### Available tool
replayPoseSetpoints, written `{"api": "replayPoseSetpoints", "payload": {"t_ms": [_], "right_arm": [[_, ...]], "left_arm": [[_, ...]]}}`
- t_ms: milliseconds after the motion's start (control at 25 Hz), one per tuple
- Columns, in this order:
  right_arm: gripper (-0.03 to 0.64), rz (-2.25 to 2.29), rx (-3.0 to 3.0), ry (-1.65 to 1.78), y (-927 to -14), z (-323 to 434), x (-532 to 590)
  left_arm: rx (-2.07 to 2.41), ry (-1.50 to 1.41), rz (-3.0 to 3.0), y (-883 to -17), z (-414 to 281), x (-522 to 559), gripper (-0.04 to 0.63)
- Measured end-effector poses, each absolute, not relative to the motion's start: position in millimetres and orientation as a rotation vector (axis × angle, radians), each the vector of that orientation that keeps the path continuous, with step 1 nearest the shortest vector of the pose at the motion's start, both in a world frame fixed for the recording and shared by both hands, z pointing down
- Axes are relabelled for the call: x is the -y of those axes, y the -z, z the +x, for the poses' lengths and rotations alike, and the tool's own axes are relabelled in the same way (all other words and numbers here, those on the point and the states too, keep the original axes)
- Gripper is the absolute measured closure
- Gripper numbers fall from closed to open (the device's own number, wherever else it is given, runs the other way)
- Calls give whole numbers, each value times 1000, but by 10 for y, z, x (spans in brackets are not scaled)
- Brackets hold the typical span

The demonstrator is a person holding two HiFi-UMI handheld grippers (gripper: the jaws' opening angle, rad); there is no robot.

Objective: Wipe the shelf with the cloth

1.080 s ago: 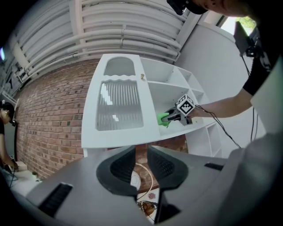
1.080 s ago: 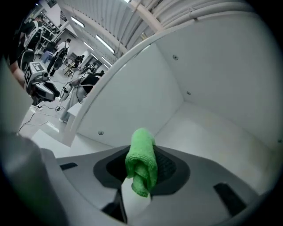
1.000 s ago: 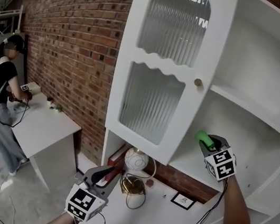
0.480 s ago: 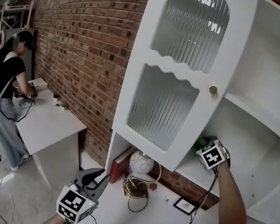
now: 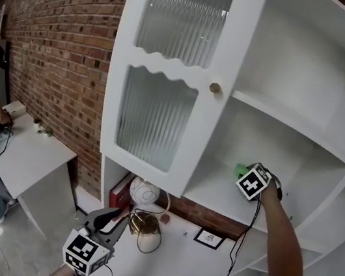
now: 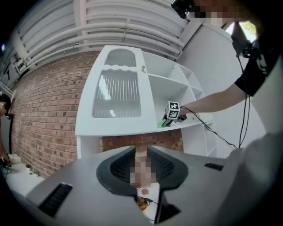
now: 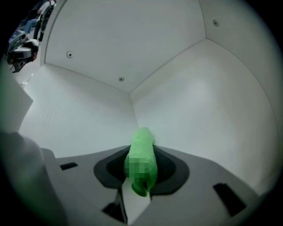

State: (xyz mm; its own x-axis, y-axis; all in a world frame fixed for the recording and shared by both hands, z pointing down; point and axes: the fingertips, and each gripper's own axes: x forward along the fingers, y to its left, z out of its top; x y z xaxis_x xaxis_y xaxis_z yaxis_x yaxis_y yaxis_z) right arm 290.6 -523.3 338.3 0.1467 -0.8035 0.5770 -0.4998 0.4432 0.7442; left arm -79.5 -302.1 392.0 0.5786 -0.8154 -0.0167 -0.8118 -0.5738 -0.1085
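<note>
The right gripper [image 5: 245, 175] reaches into the white cabinet's open shelf [image 5: 213, 189], jaws clamped on the green cloth [image 7: 141, 155], whose tip points toward the back corner. The left gripper [image 5: 112, 219] hangs low at the desk [image 5: 182, 268] edge — jaws slightly apart, holding nothing.

Cloth [image 7: 143, 139]: was seen as plain bright green.
Shelf [image 5: 228, 197]: was painted plain white, as were its walls.
Cabinet door [image 5: 118, 91]: was framed in white; its panes were ribbed with vertical lines.
Knob [image 5: 215, 88]: was finished in brass gold.
Brick wall [image 5: 62, 48]: was patterned in red-brown bricks with pale mortar.
Right gripper [image 7: 141, 152]: was coloured dark grey; its cube was marked in black and white squares.
Left gripper [image 5: 112, 217]: was coloured and marked likewise.
Tabletop [image 5: 24, 154]: was seen as white.
</note>
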Motion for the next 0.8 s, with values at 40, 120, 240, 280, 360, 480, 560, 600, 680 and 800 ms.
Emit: {"api": "replayPoseSetpoints", "payload": {"t_ms": [40,120,240,280,360,480,560,600,680,800], "right_arm": [[502,1212,1475,305,-3389,3053,5185],[502,1224,1391,274,-3417,3373,5071],[502,1227,1260,226,-3443,3770,4921],[502,1227,1230,211,-3445,3854,4892],[502,1233,1186,180,-3453,3986,4842],[502,1257,1131,127,-3477,4156,4756],[502,1279,1101,96,-3487,4232,4706],[502,1290,1081,82,-3487,4265,4684],[502,1301,1030,58,-3486,4342,4635],[502,1302,968,27,-3484,4447,4550]], "left_arm": [[-1369,55,-2712,-3937,-701,3025,515],[-1313,72,-2735,-3976,-518,3028,515],[-1250,100,-2751,-4015,-314,3032,515],[-1239,100,-2757,-4019,-271,3034,515],[-1221,95,-2769,-4028,-202,3033,515],[-1198,94,-2784,-4051,-131,3027,515],[-1191,94,-2793,-4065,-109,3029,515],[-1189,94,-2796,-4069,-104,3030,515],[-1185,95,-2800,-4069,-96,3026,515],[-1177,91,-2804,-4058,-79,3011,515]]}}
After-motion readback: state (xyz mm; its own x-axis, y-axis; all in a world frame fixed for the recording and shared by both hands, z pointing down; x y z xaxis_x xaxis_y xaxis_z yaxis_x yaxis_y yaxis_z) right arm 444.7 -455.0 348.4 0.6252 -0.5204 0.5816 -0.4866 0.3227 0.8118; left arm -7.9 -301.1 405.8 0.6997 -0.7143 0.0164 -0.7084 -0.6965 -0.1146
